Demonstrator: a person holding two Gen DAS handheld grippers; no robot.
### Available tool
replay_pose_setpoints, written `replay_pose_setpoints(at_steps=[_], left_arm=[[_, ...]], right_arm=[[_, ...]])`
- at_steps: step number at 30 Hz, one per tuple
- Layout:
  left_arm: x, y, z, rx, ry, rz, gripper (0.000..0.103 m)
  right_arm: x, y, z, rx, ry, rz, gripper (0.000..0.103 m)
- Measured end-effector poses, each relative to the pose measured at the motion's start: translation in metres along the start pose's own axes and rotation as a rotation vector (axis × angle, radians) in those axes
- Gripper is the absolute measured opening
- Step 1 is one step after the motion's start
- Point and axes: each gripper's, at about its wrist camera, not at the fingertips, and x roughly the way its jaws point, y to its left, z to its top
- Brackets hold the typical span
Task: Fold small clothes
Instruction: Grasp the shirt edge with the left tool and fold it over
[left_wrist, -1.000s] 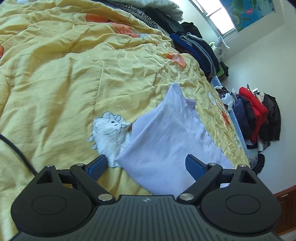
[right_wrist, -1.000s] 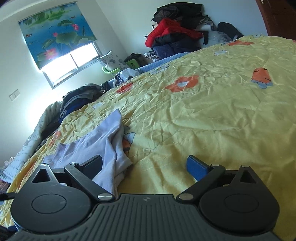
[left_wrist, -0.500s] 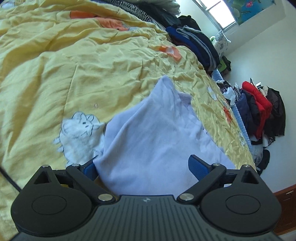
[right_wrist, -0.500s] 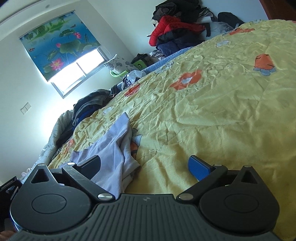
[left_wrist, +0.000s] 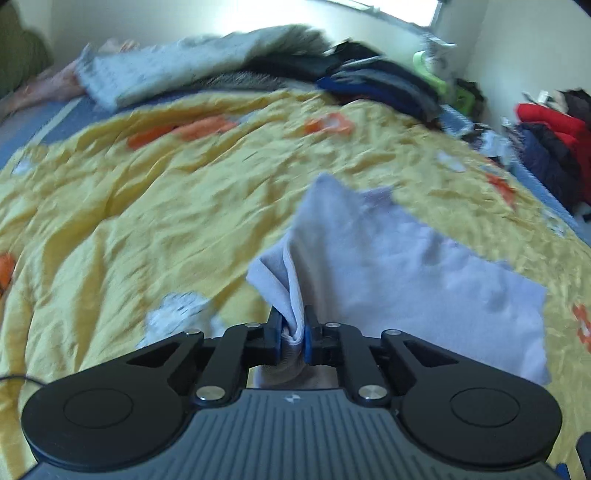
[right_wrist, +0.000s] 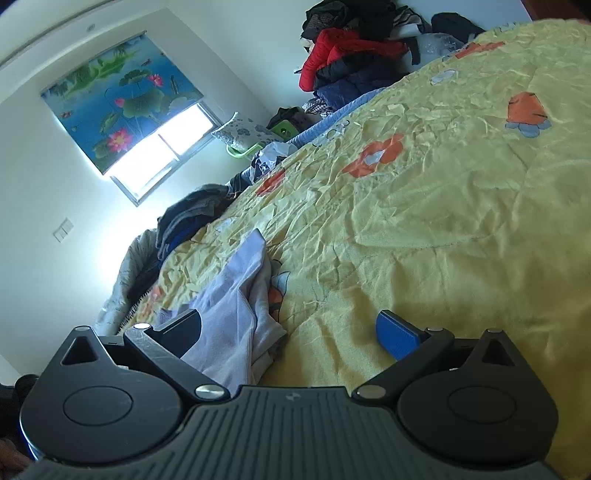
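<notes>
Left wrist view: the left gripper (left_wrist: 293, 338), jaws just closed, pinches a bunched edge of the lavender garment (left_wrist: 406, 266), which lies toward the right edge of the yellow quilt (left_wrist: 147, 221); bare quilt spreads leftward.

Right wrist view: the right gripper (right_wrist: 288, 328) gapes wide with the garment's edge just inside its left finger; only here the window blind (right_wrist: 118, 99) shows.

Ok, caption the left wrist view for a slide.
Left hand-held gripper pinches a bunched edge of the lavender garment on the yellow quilt.
</notes>
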Motion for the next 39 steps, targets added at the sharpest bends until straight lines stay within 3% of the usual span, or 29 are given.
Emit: replay_pose_setpoints(at_steps=[3, 6, 8, 10, 13, 17, 20, 21, 22, 23, 25, 26, 31, 33, 36, 38, 39], left_arm=[[-0.02, -0.049, -0.003, 0.172, -0.063, -0.113, 0.009], [-0.04, -0.102, -0.024, 0.418, -0.105, -0.292, 0.003], [-0.047, -0.131, -0.049, 0.567, -0.083, -0.406, 0.003], [-0.043, -0.149, -0.076, 0.649, -0.011, -0.505, 0.003], [-0.035, -0.152, -0.1, 0.694, 0.028, -0.496, 0.003], [-0.033, -0.102, -0.074, 0.486, 0.049, -0.514, 0.005], [-0.021, -0.036, -0.046, 0.196, 0.079, -0.445, 0.018], [-0.015, -0.012, -0.038, 0.089, 0.095, -0.407, 0.032], [-0.008, 0.014, -0.03, -0.037, 0.108, -0.356, 0.055], [-0.002, 0.041, -0.024, -0.169, 0.111, -0.298, 0.066], [0.009, 0.086, -0.018, -0.402, 0.118, -0.245, 0.071], [0.013, 0.097, -0.015, -0.453, 0.128, -0.23, 0.071], [0.001, 0.104, -0.018, -0.481, 0.125, -0.154, 0.071], [0.002, 0.108, -0.026, -0.479, 0.167, -0.18, 0.072], [0.004, 0.103, -0.029, -0.47, 0.143, -0.182, 0.071], [0.008, 0.1, -0.024, -0.465, 0.124, -0.199, 0.06], [0.014, 0.096, -0.021, -0.456, 0.127, -0.199, 0.048]], right_arm=[[-0.009, -0.011, 0.002, 0.078, -0.048, 0.031, 0.1], [-0.018, -0.025, 0.004, 0.172, -0.126, 0.038, 0.092], [-0.019, -0.028, 0.004, 0.195, -0.147, 0.028, 0.09], [-0.017, -0.027, 0.004, 0.181, -0.138, 0.019, 0.091], [-0.011, -0.024, 0.005, 0.151, -0.122, 0.004, 0.092], [-0.011, -0.023, 0.005, 0.134, -0.113, 0.008, 0.094], [-0.009, -0.021, 0.005, 0.122, -0.107, 0.006, 0.096], [-0.008, -0.02, 0.005, 0.118, -0.104, 0.004, 0.097], [-0.008, -0.019, 0.004, 0.114, -0.101, 0.005, 0.097], [-0.007, -0.019, 0.005, 0.11, -0.098, 0.005, 0.098], [-0.006, -0.018, 0.005, 0.106, -0.094, 0.003, 0.098], [-0.006, -0.018, 0.005, 0.104, -0.093, 0.003, 0.098], [-0.006, -0.017, 0.004, 0.095, -0.086, -0.001, 0.098], [-0.007, -0.017, 0.004, 0.093, -0.086, -0.003, 0.098], [-0.005, -0.015, 0.004, 0.084, -0.08, -0.009, 0.099], [-0.004, -0.015, 0.005, 0.074, -0.071, -0.012, 0.099], [-0.003, -0.014, 0.005, 0.07, -0.068, -0.014, 0.099]])
